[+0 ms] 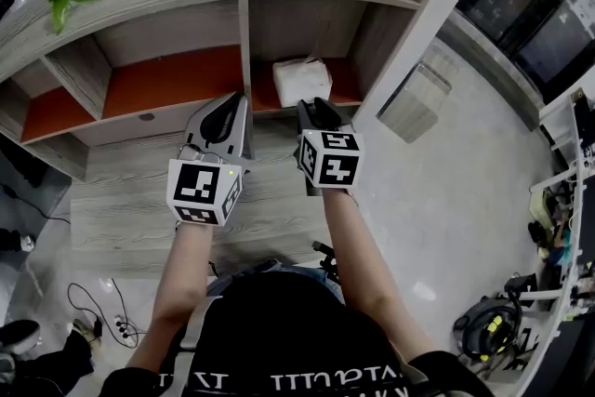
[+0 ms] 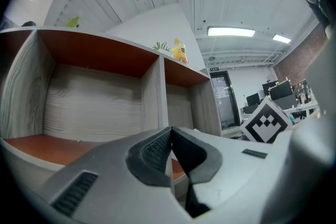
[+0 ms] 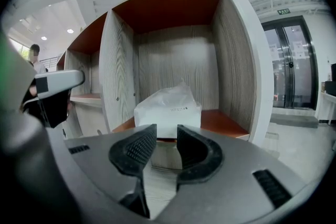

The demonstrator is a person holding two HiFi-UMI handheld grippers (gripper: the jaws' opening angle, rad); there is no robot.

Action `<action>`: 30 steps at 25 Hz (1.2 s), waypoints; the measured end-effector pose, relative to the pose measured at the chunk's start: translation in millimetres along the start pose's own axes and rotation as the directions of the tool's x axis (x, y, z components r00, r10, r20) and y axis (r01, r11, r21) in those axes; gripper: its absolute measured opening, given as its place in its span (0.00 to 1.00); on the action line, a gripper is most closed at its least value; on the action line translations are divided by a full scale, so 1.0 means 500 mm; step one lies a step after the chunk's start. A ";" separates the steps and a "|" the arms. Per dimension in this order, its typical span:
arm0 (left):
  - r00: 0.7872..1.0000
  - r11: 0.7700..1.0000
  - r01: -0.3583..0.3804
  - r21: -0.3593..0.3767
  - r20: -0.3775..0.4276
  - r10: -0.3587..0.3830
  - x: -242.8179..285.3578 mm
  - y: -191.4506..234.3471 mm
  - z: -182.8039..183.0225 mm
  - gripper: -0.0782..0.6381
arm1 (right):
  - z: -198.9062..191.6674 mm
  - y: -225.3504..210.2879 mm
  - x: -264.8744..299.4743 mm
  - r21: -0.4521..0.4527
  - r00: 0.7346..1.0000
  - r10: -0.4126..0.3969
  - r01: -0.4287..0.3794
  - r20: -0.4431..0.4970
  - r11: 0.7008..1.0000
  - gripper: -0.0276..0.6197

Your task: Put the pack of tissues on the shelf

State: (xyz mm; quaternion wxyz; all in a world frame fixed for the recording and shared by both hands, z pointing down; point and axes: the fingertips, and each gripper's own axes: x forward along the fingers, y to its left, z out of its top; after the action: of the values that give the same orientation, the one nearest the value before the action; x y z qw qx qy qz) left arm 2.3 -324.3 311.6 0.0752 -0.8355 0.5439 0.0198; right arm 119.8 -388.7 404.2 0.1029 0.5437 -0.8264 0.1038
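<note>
A: Status of the pack of tissues (image 3: pixel 168 110)?

B: Resting on the orange floor of the shelf's (image 3: pixel 233 60) right-hand lower compartment, close to the divider and toward the front lip. Nothing touching it. By the look of it, the placing is done.

A: Jaws?

B: Right gripper (image 3: pixel 167 136): jaws apart, nothing between them, tips just short of the pack and aimed at it. Left gripper (image 2: pixel 170 134): jaws together, empty, facing the neighbouring compartment.

A: What could go wrong from here?

B: Mainly the right side. The wrapper has a loose, crinkled top. If the spread jaws drift forward, a tip could snag that film, and drawing back would then drag the pack over the lip and onto the floor. A straight push looks less harmful, since the back wall is behind it, though it may skew the pack.

A: Anything else?

B: A sideways swing could knock a jaw against the divider. The left gripper looks well clear.
</note>
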 end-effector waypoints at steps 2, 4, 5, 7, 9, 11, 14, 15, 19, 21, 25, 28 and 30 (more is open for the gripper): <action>1.000 1.000 -0.002 0.000 0.001 0.002 0.001 0.003 -0.001 0.13 | 0.001 0.000 0.007 -0.008 1.000 -0.002 0.002 -0.004 1.000 0.24; 1.000 1.000 -0.002 0.001 0.001 0.002 0.002 0.003 -0.001 0.13 | 0.002 0.000 0.011 -0.014 1.000 -0.004 0.004 -0.008 1.000 0.24; 1.000 1.000 -0.002 0.000 0.001 0.002 0.002 0.003 0.000 0.13 | 0.003 0.001 0.014 -0.018 1.000 -0.005 0.005 -0.012 1.000 0.24; 1.000 1.000 -0.003 0.000 0.002 0.003 0.003 0.005 0.000 0.13 | 0.004 0.004 0.020 -0.027 1.000 -0.010 0.009 -0.019 1.000 0.24; 1.000 1.000 -0.003 0.000 0.003 0.003 0.003 0.005 0.001 0.13 | 0.004 0.005 0.024 -0.034 1.000 -0.013 0.012 -0.025 0.999 0.24; 1.000 1.000 -0.003 0.000 0.003 0.003 0.003 0.004 0.002 0.13 | 0.005 0.004 0.024 -0.034 1.000 -0.014 0.013 -0.027 0.999 0.24; 1.000 1.000 -0.002 -0.002 0.004 0.002 0.003 0.004 0.003 0.13 | 0.007 0.003 0.021 -0.028 1.000 -0.015 0.015 -0.026 0.999 0.24; 1.000 1.000 -0.002 -0.003 0.005 0.002 0.003 0.005 0.003 0.13 | 0.007 0.003 0.019 -0.027 1.000 -0.016 0.015 -0.024 1.000 0.24; 1.000 1.000 0.000 -0.007 0.010 0.000 0.004 0.005 0.005 0.13 | 0.012 0.000 0.008 -0.020 1.000 -0.022 0.022 -0.012 1.000 0.23; 1.000 1.000 0.002 -0.010 0.012 -0.002 0.005 0.005 0.006 0.13 | 0.013 -0.003 0.002 -0.018 1.000 -0.029 0.029 -0.011 0.999 0.23; 1.000 1.000 0.010 -0.011 0.016 -0.010 0.004 0.002 0.007 0.13 | 0.014 -0.006 -0.014 -0.017 0.999 -0.038 0.038 -0.006 0.999 0.23; 1.000 1.000 0.015 -0.006 0.016 -0.015 0.004 -0.001 0.008 0.13 | 0.019 -0.006 -0.027 -0.020 0.999 -0.036 0.036 0.001 0.999 0.23; 1.000 1.000 0.018 -0.006 0.016 -0.018 0.003 -0.002 0.009 0.13 | 0.022 -0.005 -0.037 -0.023 0.999 -0.035 0.035 0.005 0.999 0.23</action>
State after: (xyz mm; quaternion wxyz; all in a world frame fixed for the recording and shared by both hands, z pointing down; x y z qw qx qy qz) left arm 4.1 -324.8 307.3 0.0772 -0.8404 0.5358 0.0275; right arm 128.7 -376.9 388.6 0.1091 0.5572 -0.8181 0.0911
